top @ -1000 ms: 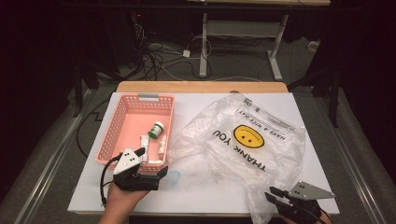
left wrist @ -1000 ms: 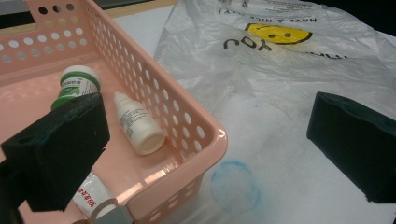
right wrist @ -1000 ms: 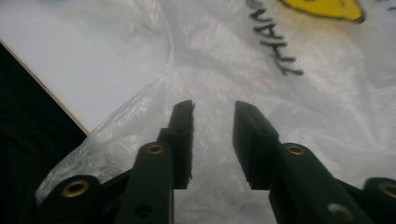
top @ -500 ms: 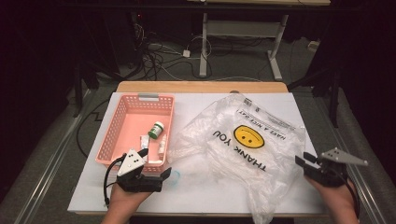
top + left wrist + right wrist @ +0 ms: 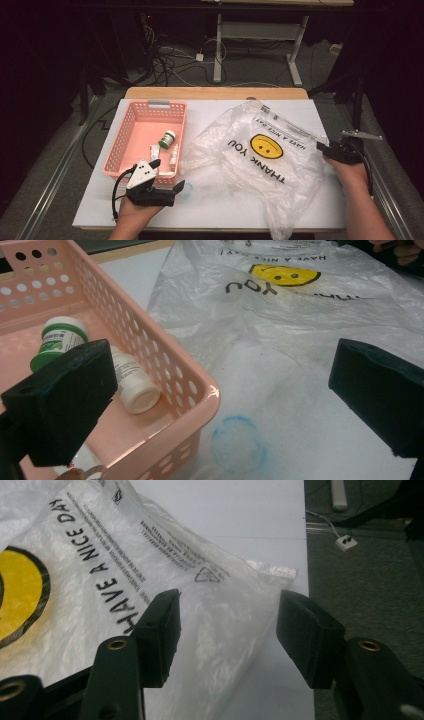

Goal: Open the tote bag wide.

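Bag: clear plastic bag (image 5: pixel 260 160) spread across centre-right of the high view.
Right gripper (image 5: pixel 324 148): at the bag's right edge, jaws just opening, straddling the edge without pressing.
Left gripper (image 5: pixel 179 189): lower left beside pink basket (image 5: pixel 131 131), jaws spread wide, holding nothing.

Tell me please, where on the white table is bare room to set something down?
The white table is bare along its far edge, between the pink basket and the plastic bag, and along the near edge beside the left hand-held gripper. The right side is crowded by the bag and the right hand-held gripper.
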